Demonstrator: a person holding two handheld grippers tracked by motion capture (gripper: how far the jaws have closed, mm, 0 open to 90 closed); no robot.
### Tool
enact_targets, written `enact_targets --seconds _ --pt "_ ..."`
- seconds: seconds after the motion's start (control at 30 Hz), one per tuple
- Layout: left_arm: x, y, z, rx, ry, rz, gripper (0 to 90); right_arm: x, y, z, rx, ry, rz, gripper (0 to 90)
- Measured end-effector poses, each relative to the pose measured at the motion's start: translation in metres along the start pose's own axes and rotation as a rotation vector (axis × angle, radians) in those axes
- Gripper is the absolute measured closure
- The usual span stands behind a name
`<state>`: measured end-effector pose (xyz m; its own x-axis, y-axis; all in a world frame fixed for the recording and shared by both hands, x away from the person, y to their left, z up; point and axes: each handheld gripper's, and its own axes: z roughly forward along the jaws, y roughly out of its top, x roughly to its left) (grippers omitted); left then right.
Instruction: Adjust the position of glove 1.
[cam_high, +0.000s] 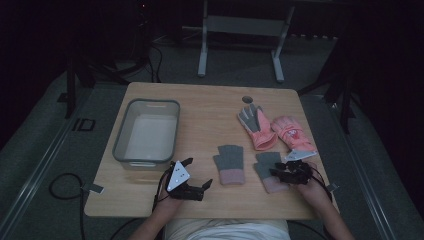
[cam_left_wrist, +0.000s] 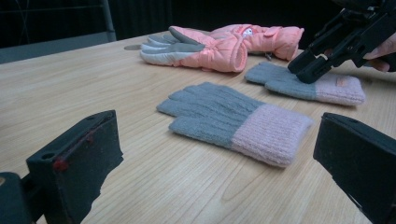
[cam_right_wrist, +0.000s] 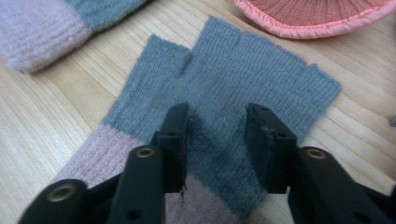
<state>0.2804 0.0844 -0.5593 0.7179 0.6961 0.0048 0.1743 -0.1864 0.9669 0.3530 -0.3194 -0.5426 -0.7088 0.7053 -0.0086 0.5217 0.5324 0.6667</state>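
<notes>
Two grey knit gloves with pink cuffs lie flat near the table's front. The left knit glove (cam_high: 229, 162) (cam_left_wrist: 233, 116) lies just beyond my left gripper (cam_high: 199, 172) (cam_left_wrist: 219, 140), whose jaws stand wide open with nothing between them. My right gripper (cam_high: 276, 171) (cam_right_wrist: 217, 116) (cam_left_wrist: 308, 70) is tipped down onto the right knit glove (cam_high: 266, 161) (cam_right_wrist: 261, 70) (cam_left_wrist: 280, 81). Its jaws are partly apart, and the tips rest on the grey palm just above the pink cuff. The fabric between them lies flat and is not pinched.
Two pink ski gloves (cam_high: 260, 127) (cam_high: 292, 132) lie behind the knit gloves at the back right. A grey plastic bin (cam_high: 122, 135) stands on the left of the wooden table (cam_high: 210, 105). A round hole (cam_high: 247, 99) is near the table's far edge.
</notes>
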Motion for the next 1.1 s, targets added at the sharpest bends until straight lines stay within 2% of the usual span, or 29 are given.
enact_targets --seconds 0.13,0.23,0.27,0.37,0.43,0.47,0.57,0.6,0.67,0.83,0.87,0.9,1.1 --pt "0.000 0.000 0.000 -0.001 0.001 0.001 0.4 0.007 0.000 0.001 -0.009 -0.039 -0.014 73.4" --pt "0.000 0.000 0.000 0.000 0.000 0.003 0.4 0.012 -0.001 0.002 -0.022 -0.072 0.012 79.8" --pt "0.000 0.000 0.000 0.001 0.000 0.003 0.4 0.013 -0.001 0.002 -0.024 -0.082 0.035 82.7" --pt "0.000 0.000 0.000 -0.001 0.000 0.001 0.4 0.014 0.001 0.002 -0.024 -0.091 0.074 85.1" --pt "0.000 0.000 0.000 -0.001 0.000 0.001 0.4 0.015 0.002 0.001 -0.023 -0.095 0.079 85.1" --pt "0.000 0.000 0.000 -0.001 0.001 0.003 0.4 0.017 0.006 -0.003 -0.028 -0.121 0.094 85.9" --pt "0.000 0.000 0.000 0.001 -0.001 0.003 0.4 0.021 0.015 -0.013 -0.047 -0.141 0.110 86.0" --pt "0.000 0.000 0.000 0.001 -0.001 0.003 0.4 0.021 0.015 -0.013 -0.047 -0.141 0.110 86.0" --pt "0.000 0.000 0.000 0.000 -0.001 0.002 0.4 0.027 0.028 -0.025 -0.084 -0.137 0.110 86.1" --pt "0.000 0.000 0.000 0.002 -0.002 0.007 0.4 0.036 0.050 -0.039 -0.140 -0.123 0.107 86.3" --pt "0.000 0.000 0.000 0.002 -0.002 0.007 0.4 0.036 0.050 -0.039 -0.140 -0.123 0.107 86.3" --pt "0.000 0.000 0.000 0.003 -0.002 0.005 0.4 0.042 0.062 -0.045 -0.170 -0.110 0.113 86.3" --pt "0.000 0.000 0.000 0.000 -0.005 0.008 0.4 0.057 0.088 -0.047 -0.219 -0.082 0.110 86.3"
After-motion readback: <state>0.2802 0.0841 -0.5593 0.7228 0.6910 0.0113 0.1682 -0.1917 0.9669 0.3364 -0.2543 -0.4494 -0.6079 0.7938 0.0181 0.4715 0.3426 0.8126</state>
